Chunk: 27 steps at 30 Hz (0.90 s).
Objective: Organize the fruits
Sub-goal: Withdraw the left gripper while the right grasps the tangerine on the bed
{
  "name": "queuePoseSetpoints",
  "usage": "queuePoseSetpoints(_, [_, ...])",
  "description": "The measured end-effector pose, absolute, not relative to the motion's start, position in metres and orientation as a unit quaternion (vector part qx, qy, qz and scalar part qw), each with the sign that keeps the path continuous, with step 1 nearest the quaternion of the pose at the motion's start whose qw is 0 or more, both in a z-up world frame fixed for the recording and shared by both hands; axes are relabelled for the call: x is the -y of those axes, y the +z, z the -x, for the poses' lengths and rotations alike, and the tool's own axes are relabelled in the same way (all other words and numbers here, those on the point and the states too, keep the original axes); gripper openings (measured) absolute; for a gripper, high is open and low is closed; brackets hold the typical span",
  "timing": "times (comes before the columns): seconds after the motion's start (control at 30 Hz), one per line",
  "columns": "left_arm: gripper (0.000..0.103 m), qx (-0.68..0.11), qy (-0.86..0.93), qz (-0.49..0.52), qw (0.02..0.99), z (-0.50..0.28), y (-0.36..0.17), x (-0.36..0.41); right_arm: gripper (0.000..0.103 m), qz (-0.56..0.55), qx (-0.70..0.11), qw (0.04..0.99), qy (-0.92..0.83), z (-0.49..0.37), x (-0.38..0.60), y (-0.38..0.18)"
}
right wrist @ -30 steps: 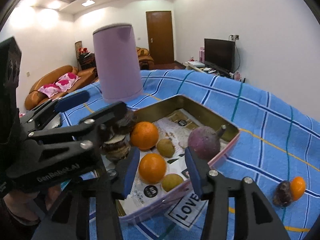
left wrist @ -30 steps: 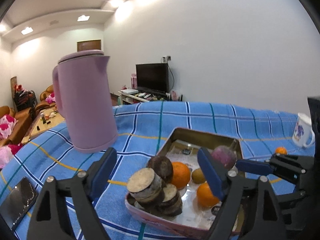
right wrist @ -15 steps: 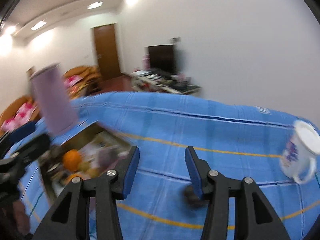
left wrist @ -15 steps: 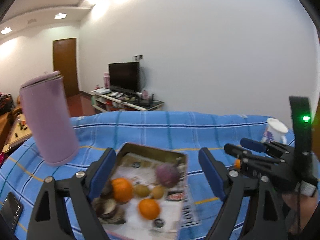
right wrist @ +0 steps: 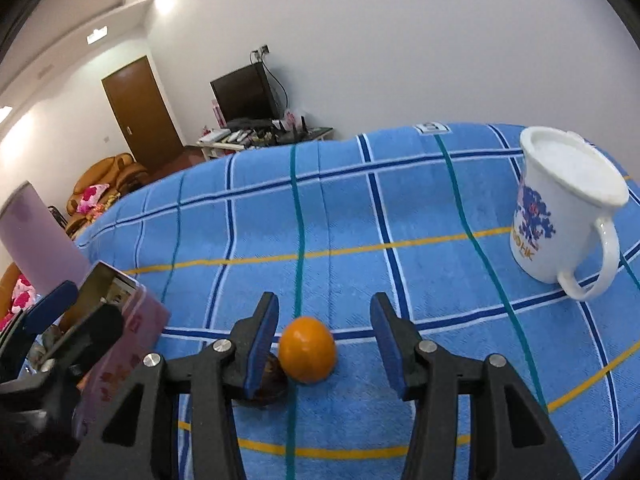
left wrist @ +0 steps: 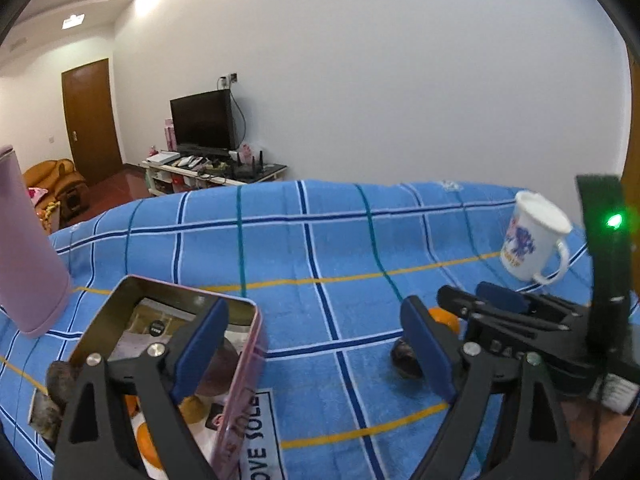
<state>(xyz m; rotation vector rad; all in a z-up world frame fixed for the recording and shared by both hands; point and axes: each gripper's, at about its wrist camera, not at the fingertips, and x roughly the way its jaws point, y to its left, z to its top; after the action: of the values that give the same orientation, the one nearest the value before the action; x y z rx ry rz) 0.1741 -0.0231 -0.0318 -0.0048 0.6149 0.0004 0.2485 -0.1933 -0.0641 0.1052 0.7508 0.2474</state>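
Right wrist view: a desk [right wrist: 340, 208] under a blue checked cloth, in a white-walled living room with a television [right wrist: 244, 96] and brown door [right wrist: 138, 108].
One orange [right wrist: 307, 349] lies mid-desk between the right gripper's [right wrist: 326, 344] open jaws, untouched; one dark fruit [right wrist: 269, 380] adjoins it; one white mug [right wrist: 560, 208] stands beyond. Only the left wrist view looks into the one tin [left wrist: 240, 360] of fruits near a desk edge, beneath the left gripper [left wrist: 316, 352], whose empty jaws are opening.

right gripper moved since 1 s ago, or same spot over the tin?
Yes. The right gripper left the tin, now at the view's left edge, and swung toward the white mug; its open jaws now flank the loose orange.
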Motion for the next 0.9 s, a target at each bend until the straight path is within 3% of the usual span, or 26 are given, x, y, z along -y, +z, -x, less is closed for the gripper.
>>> queuePoseSetpoints(0.4, [0.090, -0.305, -0.037, 0.021, 0.951, -0.177, -0.045, 0.017, 0.049, -0.054, -0.414, 0.898, 0.138, -0.258, 0.182, -0.091])
queuePoseSetpoints(0.5, [0.090, -0.305, -0.040, 0.020, 0.951, -0.177, -0.044, 0.018, 0.046, -0.050, -0.414, 0.898, 0.137, -0.257, 0.182, -0.092])
queuePoseSetpoints(0.57, [0.090, -0.306, -0.041, 0.020, 0.951, -0.177, -0.045, 0.018, 0.038, -0.048, -0.414, 0.897, 0.144, -0.256, 0.179, -0.093])
queuePoseSetpoints(0.9, [0.090, -0.305, -0.049, 0.019, 0.951, -0.178, -0.046, 0.019, 0.037, -0.062, -0.403, 0.901, 0.149, -0.252, 0.186, -0.087])
